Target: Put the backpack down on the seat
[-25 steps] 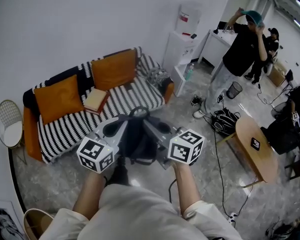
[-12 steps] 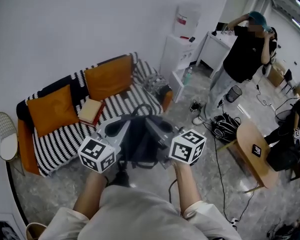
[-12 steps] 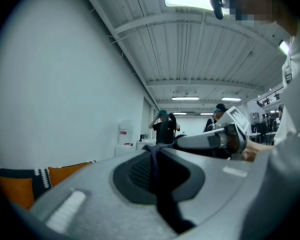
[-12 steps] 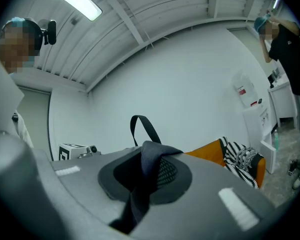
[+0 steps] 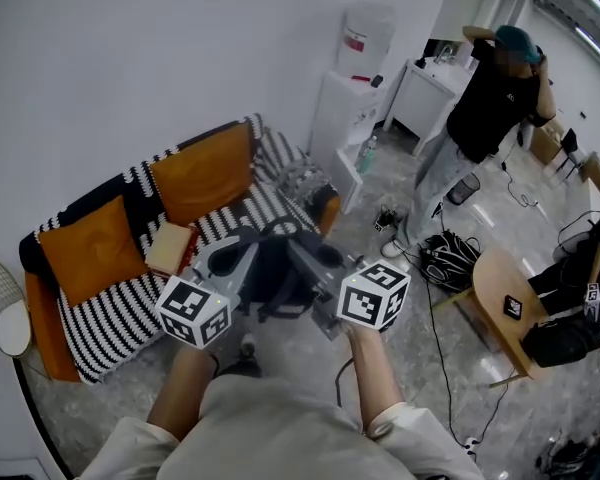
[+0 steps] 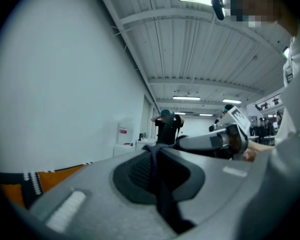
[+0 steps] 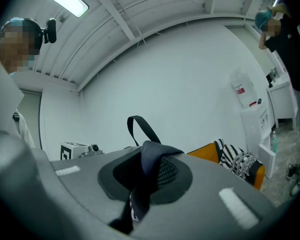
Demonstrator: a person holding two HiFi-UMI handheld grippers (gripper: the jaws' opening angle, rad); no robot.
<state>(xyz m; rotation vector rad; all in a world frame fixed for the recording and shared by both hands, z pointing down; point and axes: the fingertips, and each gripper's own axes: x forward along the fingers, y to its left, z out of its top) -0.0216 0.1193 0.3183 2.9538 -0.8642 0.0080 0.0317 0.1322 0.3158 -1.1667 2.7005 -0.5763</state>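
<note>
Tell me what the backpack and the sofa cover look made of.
The backpack: black woven synthetic fabric, probably nylon, matte; its strap shows padded mesh in the right gripper view. The sofa cover: soft knitted or woven textile, black-and-white stripes, draped with a fringed edge; fibre unclear.

Black cloth backpack [image 5: 275, 271]: matt woven fabric; strap underside open mesh.
Black-and-white striped sofa throw [image 5: 110, 308]: knitted cloth, soft.
Orange square cushions [image 5: 202, 173]: matt cloth.
Pale stone-look floor [image 5: 460, 388]: smooth, glossy.
Round wooden table [image 5: 490, 268]: smooth.
</note>
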